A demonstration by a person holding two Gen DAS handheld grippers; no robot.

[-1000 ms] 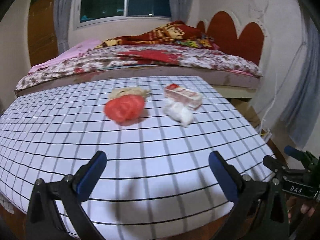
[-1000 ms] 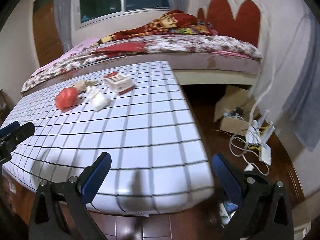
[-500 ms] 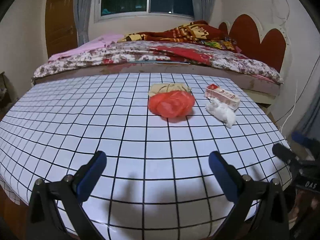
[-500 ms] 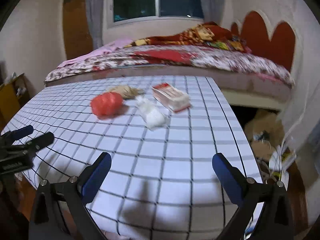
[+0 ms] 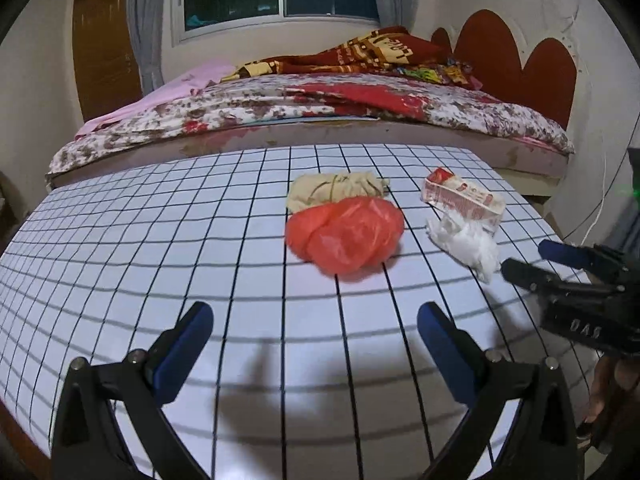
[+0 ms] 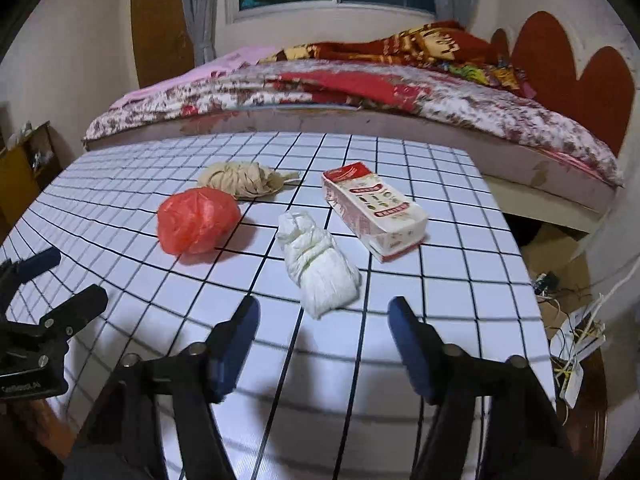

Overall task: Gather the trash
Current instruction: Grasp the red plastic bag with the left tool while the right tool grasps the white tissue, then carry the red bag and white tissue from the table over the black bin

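Several pieces of trash lie on a white checked table [image 5: 160, 240]: a crumpled red plastic bag [image 5: 346, 232] [image 6: 196, 226], a beige crumpled bag [image 5: 336, 190] [image 6: 240, 178] behind it, a white knotted bag [image 5: 466, 242] [image 6: 318, 264], and a red-and-white carton [image 5: 462, 198] [image 6: 374, 210]. My left gripper [image 5: 314, 330] is open and empty, short of the red bag. My right gripper [image 6: 324, 334] is open and empty, just short of the white bag; it also shows at the right in the left wrist view [image 5: 532, 260].
A bed [image 5: 320, 112] with patterned blankets stands right behind the table. A red headboard [image 5: 516, 56] is at the right. On the floor right of the table lie a cardboard box [image 6: 560, 264] and tangled cables [image 6: 580, 340]. A wooden door [image 5: 104, 52] is at the back left.
Both grippers have moved forward over the table toward the trash. The right gripper swung left and now faces the white bag. Both stay open.
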